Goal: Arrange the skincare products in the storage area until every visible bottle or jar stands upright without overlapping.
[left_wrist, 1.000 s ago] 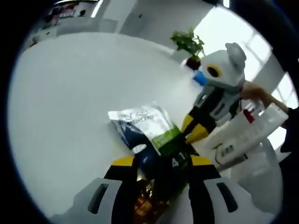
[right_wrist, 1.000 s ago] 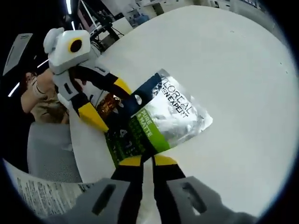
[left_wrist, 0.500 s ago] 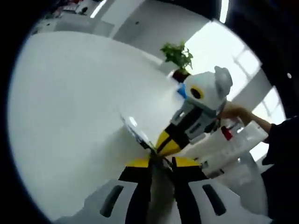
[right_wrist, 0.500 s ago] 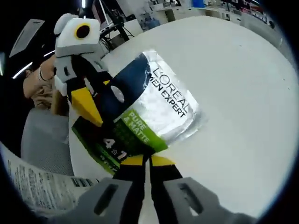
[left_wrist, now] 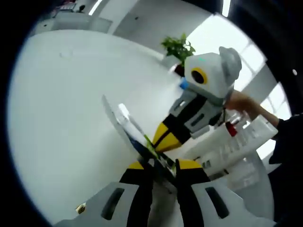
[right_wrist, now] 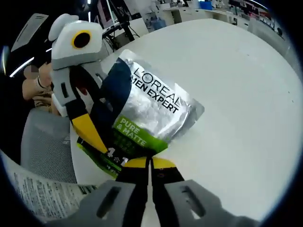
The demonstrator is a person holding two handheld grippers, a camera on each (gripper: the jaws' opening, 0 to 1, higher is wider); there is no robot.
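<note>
Sachet, silver and dark with a green band, is pinched at its lower edge by the right gripper, jaws closed to a thin line on it; its other lower corner is clamped by the left gripper, jaws narrow around the edge; compared with a second ago, when it lay flatter on the white tabletop, the pack has been tipped up and is now seen nearly edge-on in the left gripper view; standing it upright is judged to be under way, not finished; a slack foil pack may well flop once released.
</note>
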